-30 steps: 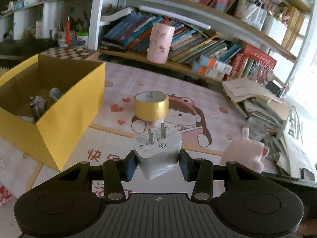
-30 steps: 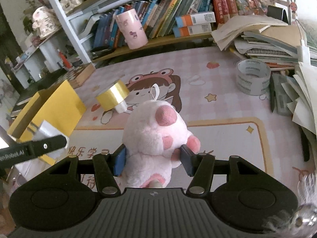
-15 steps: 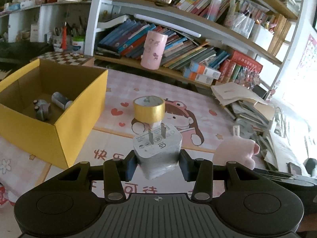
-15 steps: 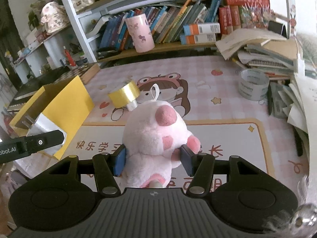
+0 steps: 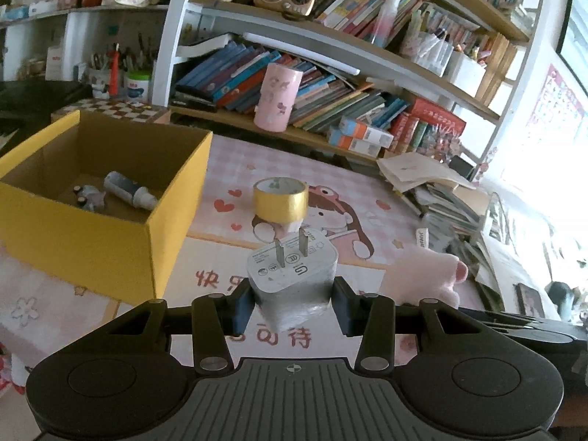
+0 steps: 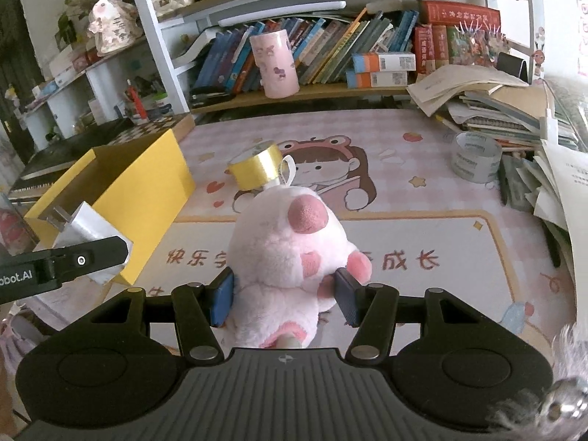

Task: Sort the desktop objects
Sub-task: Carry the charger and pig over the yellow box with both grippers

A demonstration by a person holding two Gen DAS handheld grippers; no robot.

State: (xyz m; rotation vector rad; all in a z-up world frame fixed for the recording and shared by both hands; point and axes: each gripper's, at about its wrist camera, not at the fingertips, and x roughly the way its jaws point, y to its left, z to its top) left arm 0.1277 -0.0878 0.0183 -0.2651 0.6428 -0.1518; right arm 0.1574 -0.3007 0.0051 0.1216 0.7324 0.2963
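My left gripper (image 5: pixel 292 307) is shut on a white plug charger (image 5: pixel 292 275) with its two prongs pointing up, held above the mat to the right of the open yellow box (image 5: pixel 110 228). The box holds a small bottle (image 5: pixel 130 191) and another small item. My right gripper (image 6: pixel 284 296) is shut on a pink plush toy (image 6: pixel 290 253), held above the mat. The left gripper with the charger (image 6: pixel 86 229) shows in the right wrist view beside the yellow box (image 6: pixel 147 187). A yellow tape roll (image 5: pixel 280 198) stands on the mat behind; it also shows in the right wrist view (image 6: pixel 255 167).
A pink cup (image 5: pixel 277 97) stands on the low shelf among books. A clear tape roll (image 6: pixel 476 161) lies at the right by stacks of papers and books (image 6: pixel 514 110). A checkered board (image 5: pixel 117 108) lies behind the box.
Both grippers have risen and pulled back a little with their loads still gripped. The inside of the yellow box shows more in the left wrist view.
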